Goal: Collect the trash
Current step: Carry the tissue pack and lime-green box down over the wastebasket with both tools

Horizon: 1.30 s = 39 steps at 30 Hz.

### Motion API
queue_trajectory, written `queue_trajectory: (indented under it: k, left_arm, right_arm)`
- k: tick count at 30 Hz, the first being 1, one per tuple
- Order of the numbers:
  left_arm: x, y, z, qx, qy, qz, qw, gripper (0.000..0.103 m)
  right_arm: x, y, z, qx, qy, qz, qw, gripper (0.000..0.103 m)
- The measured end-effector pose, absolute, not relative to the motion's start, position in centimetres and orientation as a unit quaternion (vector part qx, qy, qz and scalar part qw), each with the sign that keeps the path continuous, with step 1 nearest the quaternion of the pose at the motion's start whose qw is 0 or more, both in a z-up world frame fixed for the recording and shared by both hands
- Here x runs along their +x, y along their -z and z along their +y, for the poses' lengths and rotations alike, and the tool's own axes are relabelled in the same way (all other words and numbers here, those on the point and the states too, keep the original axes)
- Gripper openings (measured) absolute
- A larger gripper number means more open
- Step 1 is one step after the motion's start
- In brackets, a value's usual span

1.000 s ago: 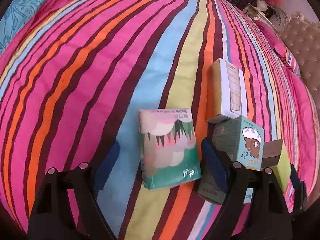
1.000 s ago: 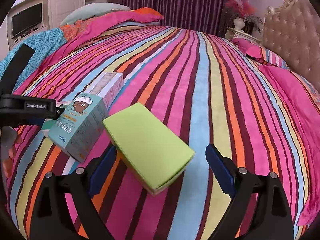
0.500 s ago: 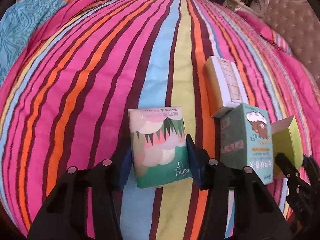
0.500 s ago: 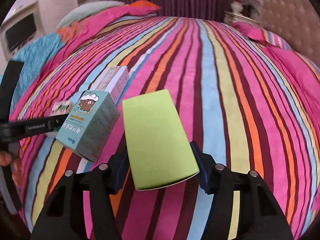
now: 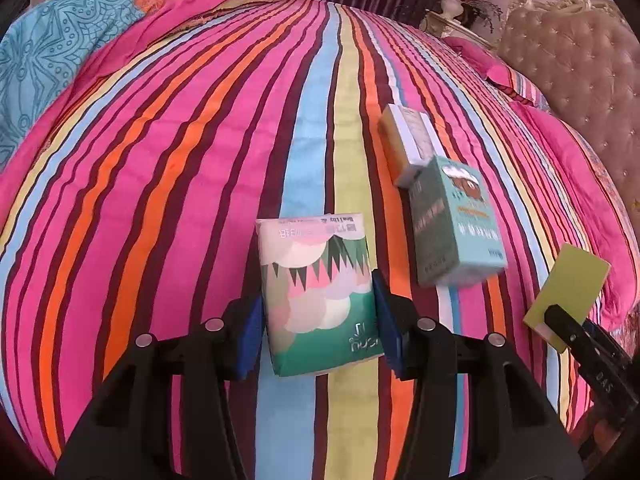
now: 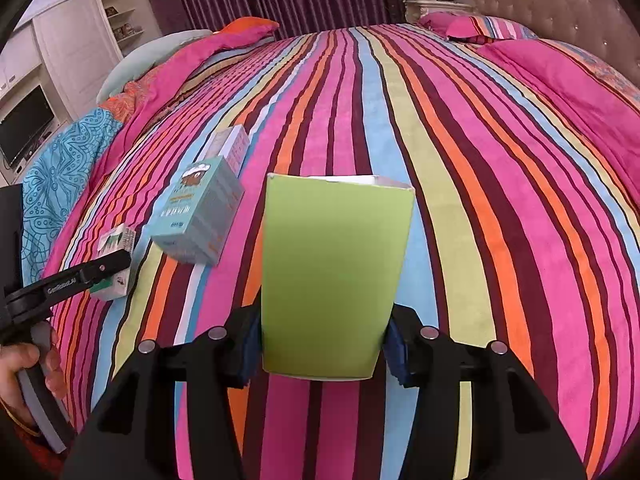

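My left gripper [image 5: 318,326] is shut on a green and pink tissue pack [image 5: 320,292] and holds it above the striped bedspread [image 5: 160,168]. My right gripper [image 6: 320,342] is shut on a lime green box [image 6: 332,276] with its far end open, also held above the bed. The green box [image 5: 566,292] and the right gripper show at the right edge of the left wrist view. A teal box with a cartoon sheep [image 5: 456,220] and a white and tan box [image 5: 408,144] lie on the bed. The teal box [image 6: 198,210] sits left of the green box.
A padded headboard [image 5: 576,72] stands at the right. Pink pillows [image 6: 476,28] lie near it. A blue patterned quilt [image 5: 52,64] lies at the bed's left. A white cabinet with a TV [image 6: 28,124] stands beyond the bed.
Both grippers have closed on their items and lifted them off the bed: the left on the tissue pack, the right on the green box. The teal box has stayed on the bed.
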<state>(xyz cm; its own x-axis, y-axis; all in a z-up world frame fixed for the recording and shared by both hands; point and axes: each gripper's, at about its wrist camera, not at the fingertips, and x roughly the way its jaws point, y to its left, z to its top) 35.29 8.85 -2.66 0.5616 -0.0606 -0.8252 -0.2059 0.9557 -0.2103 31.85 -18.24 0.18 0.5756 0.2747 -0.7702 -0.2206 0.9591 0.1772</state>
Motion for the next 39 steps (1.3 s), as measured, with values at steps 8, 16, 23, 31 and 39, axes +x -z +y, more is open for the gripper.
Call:
queue_trajectory:
  k: [8, 16, 23, 31, 39]
  left_arm:
    - [31.6, 1.7, 8.7, -0.146, -0.028, 0.456, 0.877, 0.049]
    - [27.9, 0.5, 7.8, -0.141, -0.009, 0.440, 0.887, 0.049]
    - [24.6, -0.3, 7.2, -0.145, 0.001, 0.432, 0.890, 0.049]
    - [20.7, -0.6, 6.6, -0.132, 0.011, 0.433, 0.891, 0.049]
    - [16.2, -0.4, 6.7, -0.133, 0.019, 0.436, 0.890, 0.049]
  right_arm:
    - [29.2, -0.4, -18.4, 0.035, -0.136, 0.441, 0.887, 0.047]
    - [26.8, -1.1, -19.0, 0.055, -0.131, 0.432, 0.890, 0.047]
    - [24.5, -2.6, -19.7, 0.099, -0.135, 0.421, 0.892, 0.047]
    - [21.2, -3.1, -20.0, 0.126, -0.139, 0.419, 0.888, 0.047]
    - [17.1, -3.2, -20.0, 0.136, -0.147, 0.423, 0.884, 0.047]
